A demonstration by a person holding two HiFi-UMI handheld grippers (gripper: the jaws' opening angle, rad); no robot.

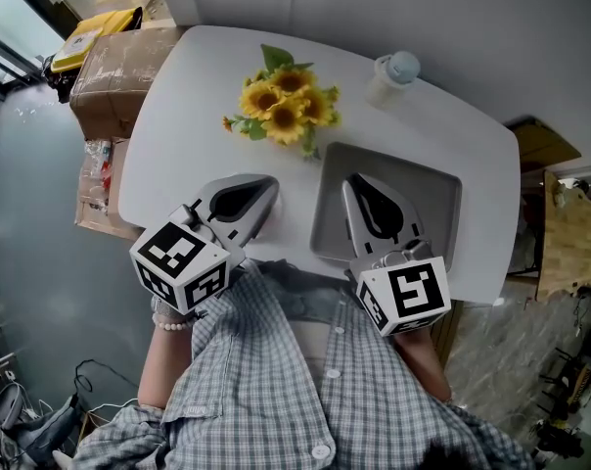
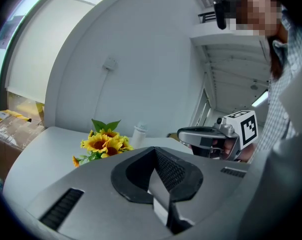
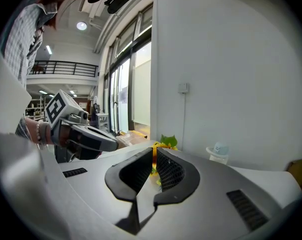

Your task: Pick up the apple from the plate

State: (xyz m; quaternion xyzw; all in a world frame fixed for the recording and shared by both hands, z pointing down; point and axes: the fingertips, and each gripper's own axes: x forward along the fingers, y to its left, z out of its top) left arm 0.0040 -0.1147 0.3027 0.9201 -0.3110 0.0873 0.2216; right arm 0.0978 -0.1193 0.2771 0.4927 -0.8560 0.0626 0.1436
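Right gripper (image 1: 358,180) hides much of the grey tray (image 1: 440,192).

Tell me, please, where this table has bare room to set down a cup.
The table is bare left of the sunflowers, up to its left edge, and at the far right, beyond the bottle and the grey tray. The near edge is crowded by the left gripper and the right gripper.
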